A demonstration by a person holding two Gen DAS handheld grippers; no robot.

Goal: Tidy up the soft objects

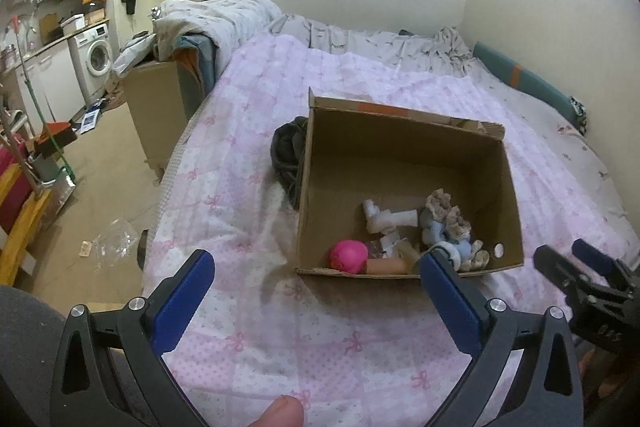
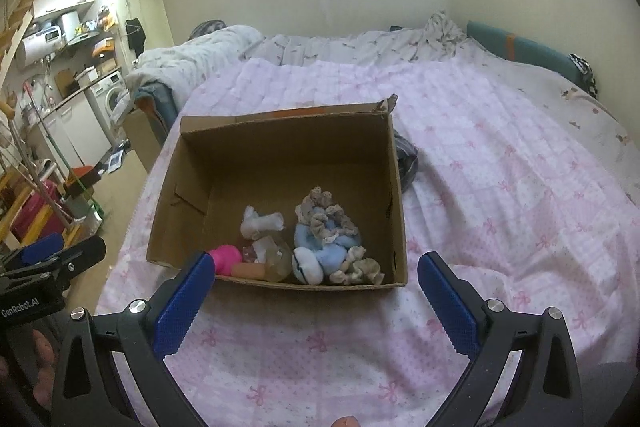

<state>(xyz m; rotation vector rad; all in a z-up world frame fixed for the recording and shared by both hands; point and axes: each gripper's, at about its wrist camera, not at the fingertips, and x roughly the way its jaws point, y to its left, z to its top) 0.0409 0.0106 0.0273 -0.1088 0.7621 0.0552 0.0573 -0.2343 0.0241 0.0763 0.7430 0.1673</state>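
A dark bundle (image 1: 289,155) lies mostly hidden behind the cardboard box (image 1: 308,187); the box's near wall covers the pink toy's (image 2: 226,259) lower part.

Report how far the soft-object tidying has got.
Done: the cardboard box on the pink bedspread already holds a pink ball, a blue plush toy and white rolled pieces. In hand: nothing; the left gripper and right gripper are both open, empty. Left: a dark fabric item lies outside, beside the box.
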